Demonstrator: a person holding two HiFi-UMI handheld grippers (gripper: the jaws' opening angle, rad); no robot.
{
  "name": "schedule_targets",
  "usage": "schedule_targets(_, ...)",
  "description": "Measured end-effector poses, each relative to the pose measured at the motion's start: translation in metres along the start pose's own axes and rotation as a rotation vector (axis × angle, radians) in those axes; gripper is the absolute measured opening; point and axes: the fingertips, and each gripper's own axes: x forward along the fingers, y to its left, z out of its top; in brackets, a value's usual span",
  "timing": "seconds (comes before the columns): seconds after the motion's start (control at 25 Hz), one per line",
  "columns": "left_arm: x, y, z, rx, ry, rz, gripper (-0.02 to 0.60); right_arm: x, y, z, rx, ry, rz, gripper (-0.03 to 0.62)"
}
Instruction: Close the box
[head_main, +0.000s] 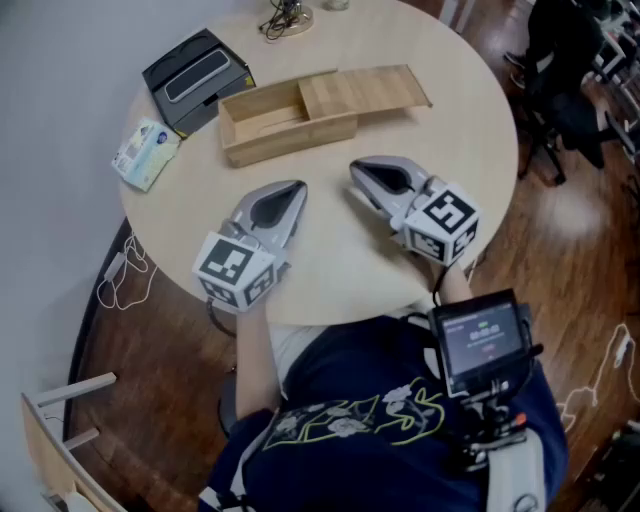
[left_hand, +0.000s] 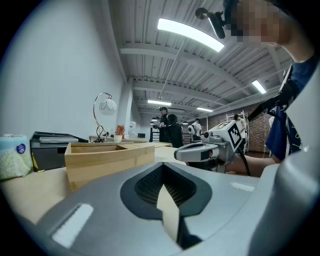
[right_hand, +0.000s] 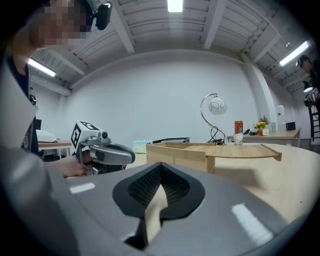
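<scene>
A light wooden box (head_main: 262, 125) lies at the far side of the round table (head_main: 460, 130). Its sliding lid (head_main: 365, 90) is pushed to the right, so the left half of the box stands uncovered. Both grippers rest on the table nearer to me, clear of the box. My left gripper (head_main: 298, 186) is shut and empty, pointing at the box's front wall (left_hand: 107, 159). My right gripper (head_main: 354, 167) is also shut and empty, just below the lid's part of the box (right_hand: 185, 152). Each gripper view shows the other gripper beside it.
A black device (head_main: 195, 75) and a tissue pack (head_main: 147, 152) sit left of the box. A lamp base with cables (head_main: 285, 18) stands at the far edge. An office chair (head_main: 560, 100) is off to the right on the wooden floor.
</scene>
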Motion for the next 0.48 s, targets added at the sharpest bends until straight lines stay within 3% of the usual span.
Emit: schedule_targets(0.48, 0.0008, -0.0031, 0.0012, -0.008, -0.008, -0.008, 0.003, -0.004, -0.0002, 0.0006, -0.009, 0.001, -0.009, -0.005)
